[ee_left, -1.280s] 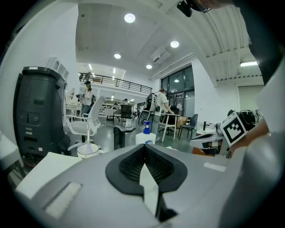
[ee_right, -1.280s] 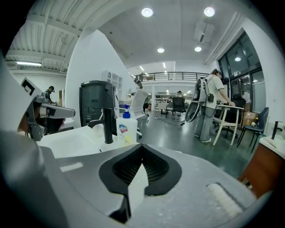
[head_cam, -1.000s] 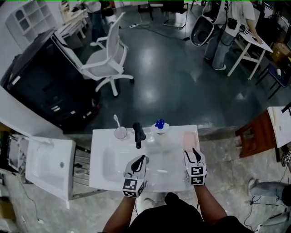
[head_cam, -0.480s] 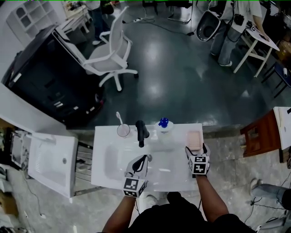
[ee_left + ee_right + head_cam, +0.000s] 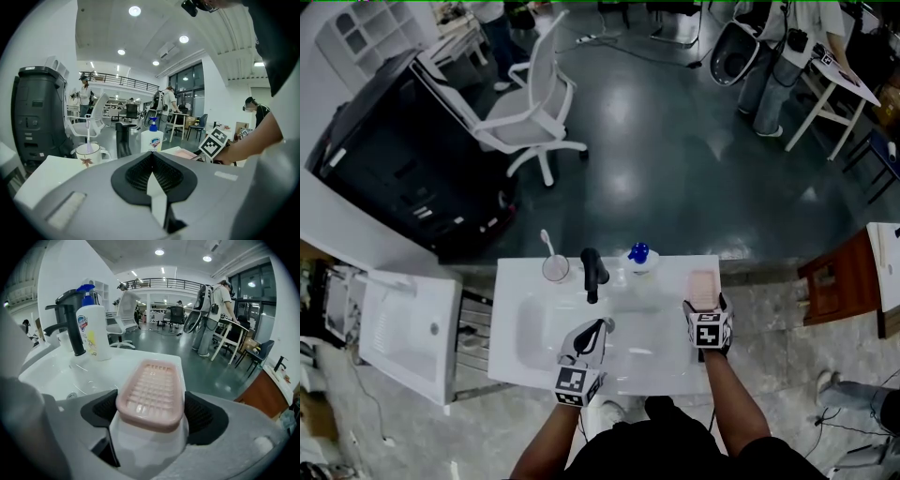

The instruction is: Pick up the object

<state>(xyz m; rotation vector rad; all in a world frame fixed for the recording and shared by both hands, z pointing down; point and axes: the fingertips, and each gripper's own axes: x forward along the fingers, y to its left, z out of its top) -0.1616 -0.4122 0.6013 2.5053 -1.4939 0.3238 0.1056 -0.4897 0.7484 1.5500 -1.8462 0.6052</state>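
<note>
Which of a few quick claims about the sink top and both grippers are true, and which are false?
1. The left gripper has its jaws together with nothing between them. True.
2. The pink soap dish sits between the jaws of the right gripper. True; those jaws are opening around it.
3. The faucet is chrome. False: it is black.
4. The cup is empty. False: a toothbrush stands in it.
5. The bottle has a blue pump. True.

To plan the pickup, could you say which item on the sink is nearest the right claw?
The pink soap dish: it sits between the opening jaws of the right claw; the bottle and mug stand farther left.
</note>
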